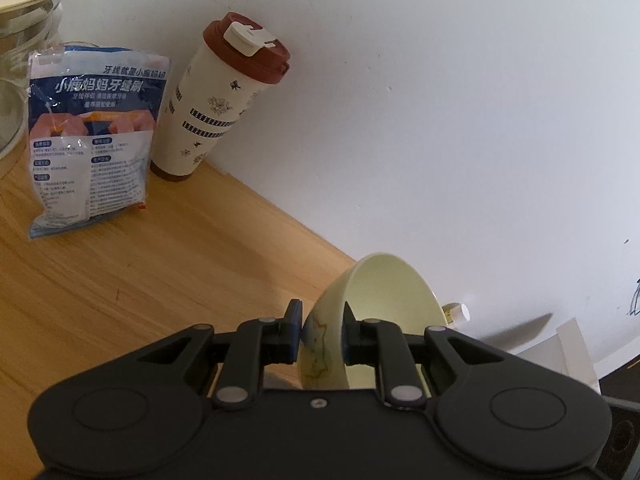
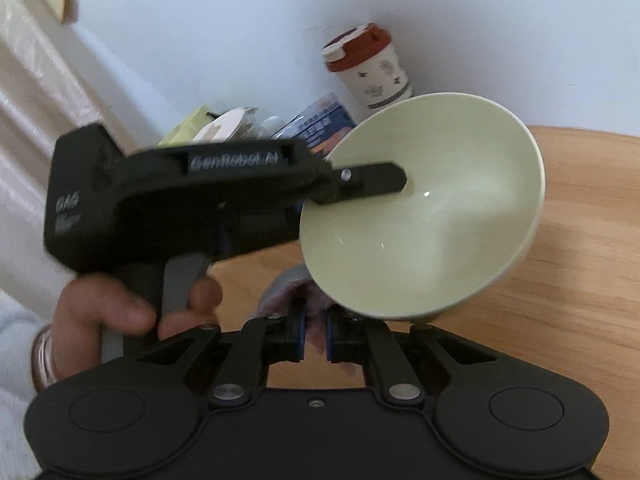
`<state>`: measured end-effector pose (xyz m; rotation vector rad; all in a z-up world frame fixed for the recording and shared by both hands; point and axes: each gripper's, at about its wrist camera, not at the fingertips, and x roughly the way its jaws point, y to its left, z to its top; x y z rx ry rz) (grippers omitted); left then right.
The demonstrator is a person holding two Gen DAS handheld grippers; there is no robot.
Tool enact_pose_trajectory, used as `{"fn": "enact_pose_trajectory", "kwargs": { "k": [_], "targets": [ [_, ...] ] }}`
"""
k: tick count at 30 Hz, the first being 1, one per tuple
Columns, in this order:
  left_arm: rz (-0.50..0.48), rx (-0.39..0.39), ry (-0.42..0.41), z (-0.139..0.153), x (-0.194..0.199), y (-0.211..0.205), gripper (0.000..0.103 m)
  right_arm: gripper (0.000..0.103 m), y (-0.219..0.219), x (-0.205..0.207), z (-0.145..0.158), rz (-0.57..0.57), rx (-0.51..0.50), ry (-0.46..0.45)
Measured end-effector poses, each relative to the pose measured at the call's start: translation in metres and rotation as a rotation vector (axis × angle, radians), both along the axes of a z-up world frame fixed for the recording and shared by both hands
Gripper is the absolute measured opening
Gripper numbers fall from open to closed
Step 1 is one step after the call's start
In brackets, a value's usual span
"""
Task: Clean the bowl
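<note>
A pale green bowl (image 1: 384, 304) is held on edge above the wooden table, its wall pinched between the jaws of my left gripper (image 1: 322, 326). In the right wrist view the bowl (image 2: 440, 216) faces me, tilted, with the left gripper's finger inside its rim. My right gripper (image 2: 315, 336) is shut on a pinkish-grey cloth (image 2: 288, 288), which sits just below the bowl's lower rim. Whether the cloth touches the bowl I cannot tell.
A white tumbler with a brown lid (image 1: 224, 100) and a blue-and-white packet (image 1: 92, 140) stand by the white wall at the back of the wooden table (image 1: 140, 280). Glassware (image 1: 24, 40) is at the far left. A small white box (image 1: 568, 348) lies right.
</note>
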<state>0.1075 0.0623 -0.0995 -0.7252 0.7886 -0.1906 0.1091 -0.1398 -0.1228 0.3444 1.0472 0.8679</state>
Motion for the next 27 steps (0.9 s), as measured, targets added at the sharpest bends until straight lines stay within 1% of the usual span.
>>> {"fn": "enact_pose_trajectory", "kwargs": {
  "k": [4, 9, 13, 17, 18, 21, 24, 27],
  "targets": [
    [-0.005, 0.015, -0.004, -0.001, 0.002, -0.001, 0.016, 0.008, -0.004, -0.003, -0.002, -0.029, -0.005, 0.015],
    [-0.005, 0.011, 0.006, -0.003, 0.005, 0.002, 0.016, 0.006, -0.025, -0.013, -0.002, -0.079, -0.017, 0.031],
    [0.008, -0.001, 0.028, -0.007, 0.007, 0.006, 0.016, 0.005, -0.046, -0.012, -0.007, -0.159, -0.008, 0.067],
    [0.022, 0.005, 0.062, -0.015, 0.008, 0.010, 0.016, 0.005, -0.069, -0.010, -0.019, -0.257, 0.005, 0.117],
    [0.025, 0.009, 0.072, -0.017, 0.009, 0.011, 0.016, 0.005, -0.070, -0.009, -0.021, -0.263, -0.002, 0.116],
    [0.033, 0.004, 0.107, -0.029, 0.008, 0.015, 0.017, 0.005, -0.079, -0.008, -0.033, -0.279, -0.054, 0.121],
    [0.030, 0.021, 0.135, -0.037, 0.007, 0.016, 0.017, 0.005, -0.081, -0.005, -0.043, -0.282, -0.120, 0.110],
    [0.019, 0.034, 0.155, -0.047, 0.007, 0.017, 0.016, 0.005, -0.074, -0.007, -0.052, -0.236, -0.240, 0.042]
  ]
}}
